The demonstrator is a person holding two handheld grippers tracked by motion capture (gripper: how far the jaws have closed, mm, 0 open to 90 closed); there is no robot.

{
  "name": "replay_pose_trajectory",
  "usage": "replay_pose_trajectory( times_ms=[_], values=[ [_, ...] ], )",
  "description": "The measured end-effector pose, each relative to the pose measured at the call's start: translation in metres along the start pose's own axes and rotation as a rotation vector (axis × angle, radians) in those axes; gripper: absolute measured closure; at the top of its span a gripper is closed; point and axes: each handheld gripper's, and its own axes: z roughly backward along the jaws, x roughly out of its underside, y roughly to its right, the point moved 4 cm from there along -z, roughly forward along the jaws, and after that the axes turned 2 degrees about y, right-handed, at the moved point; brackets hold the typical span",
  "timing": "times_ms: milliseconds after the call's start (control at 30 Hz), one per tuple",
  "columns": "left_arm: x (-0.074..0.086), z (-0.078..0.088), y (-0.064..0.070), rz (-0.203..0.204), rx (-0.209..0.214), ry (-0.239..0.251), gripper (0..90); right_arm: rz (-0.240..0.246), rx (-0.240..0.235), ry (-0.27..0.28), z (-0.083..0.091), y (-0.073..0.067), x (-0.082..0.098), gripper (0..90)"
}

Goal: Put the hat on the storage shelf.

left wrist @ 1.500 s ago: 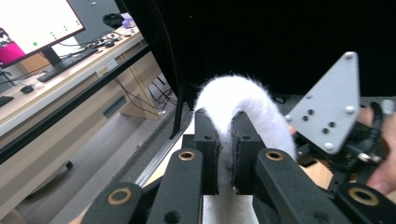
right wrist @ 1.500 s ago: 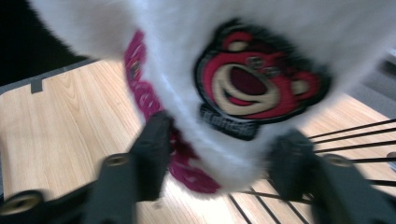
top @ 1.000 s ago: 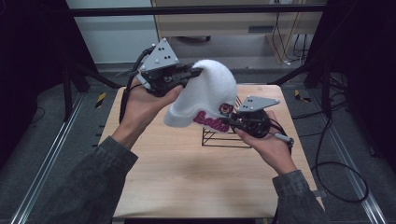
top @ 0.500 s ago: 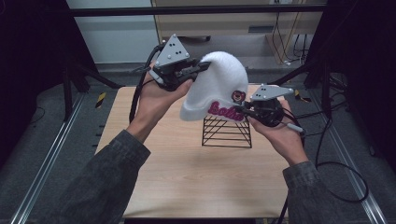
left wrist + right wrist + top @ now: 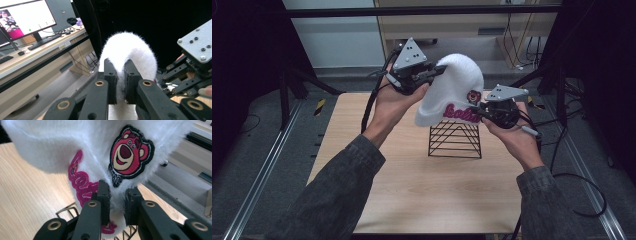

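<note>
I held the white fleece hat [image 5: 455, 87] in the air above the black wire stand [image 5: 455, 139], left gripper [image 5: 432, 75] clamped on its crown, right gripper [image 5: 484, 111] on its brim, and judged lowering it over the stand came next.

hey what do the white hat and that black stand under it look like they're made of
White hat: looks like fluffy fleece or faux fur, with fine fibres standing off its edges and embroidered-looking pink patches. Black stand: appears to be thin metal wire with a matte black coating, an open frame of straight rods.
</note>
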Motion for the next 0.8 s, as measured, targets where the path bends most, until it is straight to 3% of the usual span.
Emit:
replay_pose_trajectory(
  times_ms=[233, 467, 800],
  values=[
    [-0.004, -0.004, 0.000, 0.008, 0.000, 0.018, 83.0, -0.007, 0.026, 0.014, 0.004, 0.013, -0.003, 78.0],
    [0.012, -0.018, 0.004, 0.009, 0.014, -0.041, 83.0, -0.008, 0.020, -0.027, -0.002, 0.015, 0.012, 78.0],
    [0.021, -0.028, 0.013, 0.007, 0.035, -0.078, 82.9, -0.031, -0.002, -0.069, -0.003, 0.018, 0.031, 78.0]
  ],
)
